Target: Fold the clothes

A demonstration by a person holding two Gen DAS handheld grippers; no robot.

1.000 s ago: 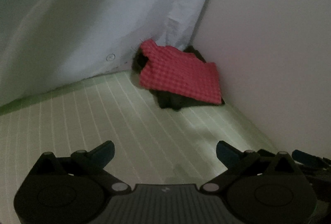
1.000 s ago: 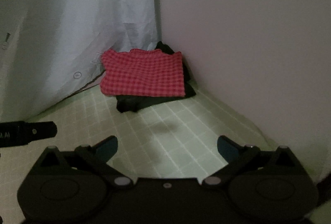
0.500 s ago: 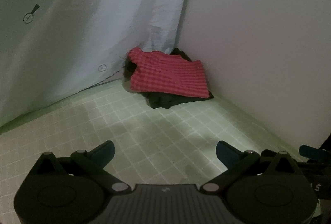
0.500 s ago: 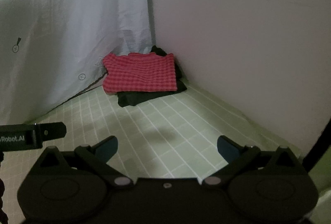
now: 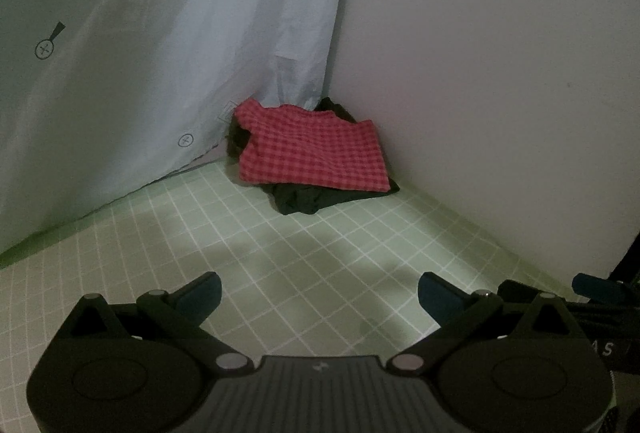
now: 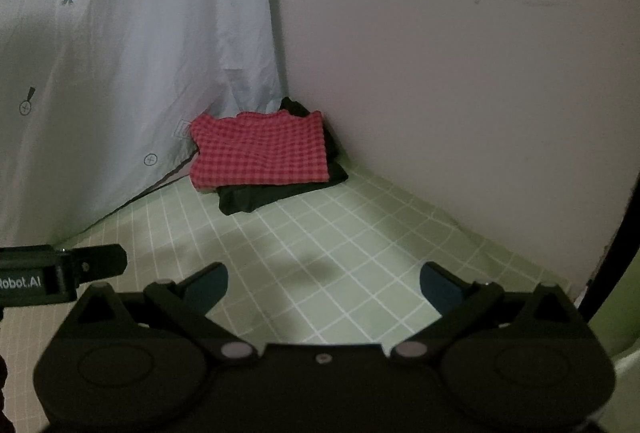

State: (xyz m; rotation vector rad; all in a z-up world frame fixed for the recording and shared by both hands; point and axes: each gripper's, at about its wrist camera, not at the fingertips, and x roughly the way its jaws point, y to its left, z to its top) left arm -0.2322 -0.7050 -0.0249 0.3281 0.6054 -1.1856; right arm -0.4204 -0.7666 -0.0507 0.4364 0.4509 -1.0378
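A folded red checked garment [image 5: 312,153] lies on top of a folded dark garment [image 5: 308,199] in the far corner of the green grid-patterned surface [image 5: 280,273]. It also shows in the right wrist view [image 6: 260,153], on the dark garment [image 6: 256,199]. My left gripper [image 5: 319,295] is open and empty, well short of the stack. My right gripper [image 6: 323,285] is open and empty, also well short of it. Part of the right gripper shows at the right edge of the left wrist view [image 5: 600,287]. The left gripper's finger shows at the left of the right wrist view [image 6: 92,261].
A pale blue sheet with small prints [image 5: 160,53] hangs along the left. A plain wall [image 5: 480,73] closes the right side. They meet at the corner behind the stack. A dark edge [image 6: 616,233] borders the surface at the far right.
Both grippers have drawn back and up from the stacked clothes, which now look smaller and farther off. Both stay open and empty.
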